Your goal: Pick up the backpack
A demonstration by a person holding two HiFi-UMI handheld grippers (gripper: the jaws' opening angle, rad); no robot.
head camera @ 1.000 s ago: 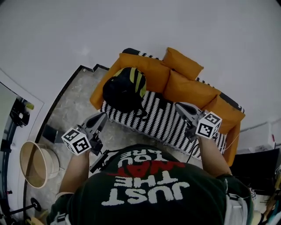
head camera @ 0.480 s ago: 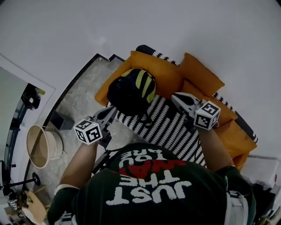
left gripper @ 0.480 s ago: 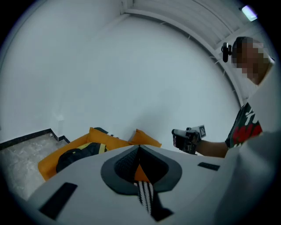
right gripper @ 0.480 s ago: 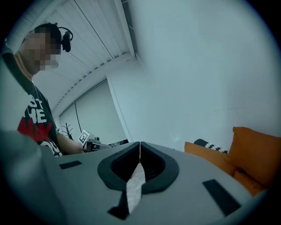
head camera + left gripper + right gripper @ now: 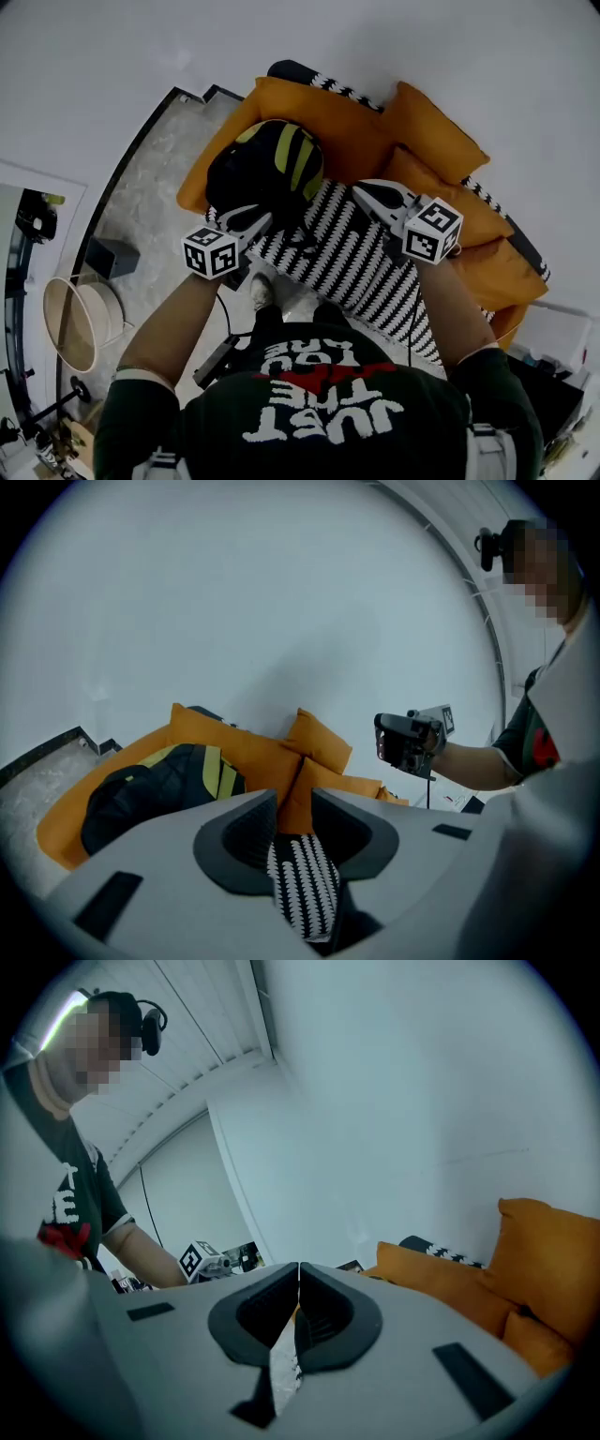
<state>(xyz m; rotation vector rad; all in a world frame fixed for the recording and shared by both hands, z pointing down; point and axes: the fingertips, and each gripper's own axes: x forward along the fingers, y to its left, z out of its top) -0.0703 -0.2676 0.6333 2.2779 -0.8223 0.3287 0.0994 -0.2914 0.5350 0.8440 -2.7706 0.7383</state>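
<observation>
- The backpack (image 5: 267, 178) sits on the left end of the sofa (image 5: 347, 267), at 11 o'clock in the head view.
- It looks soft and squashy, maybe a bit heavy. I think a strap or top loop is best to grab.
- The left gripper (image 5: 261, 217) is near the bag's 6 o'clock. Its jaws have just been opening a little, with nothing between them.
- The right gripper (image 5: 361, 187), at the bag's 3 o'clock, has its jaws together and holds nothing.

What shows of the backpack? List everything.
The backpack is black, soft fabric by the look, rounded and full, with yellow-green stripes on its upper side. In the head view it lies at the left end of the sofa, on the black-and-white seat, leaning on the orange cushion behind. What looks like a dark strap trails onto the seat.
</observation>
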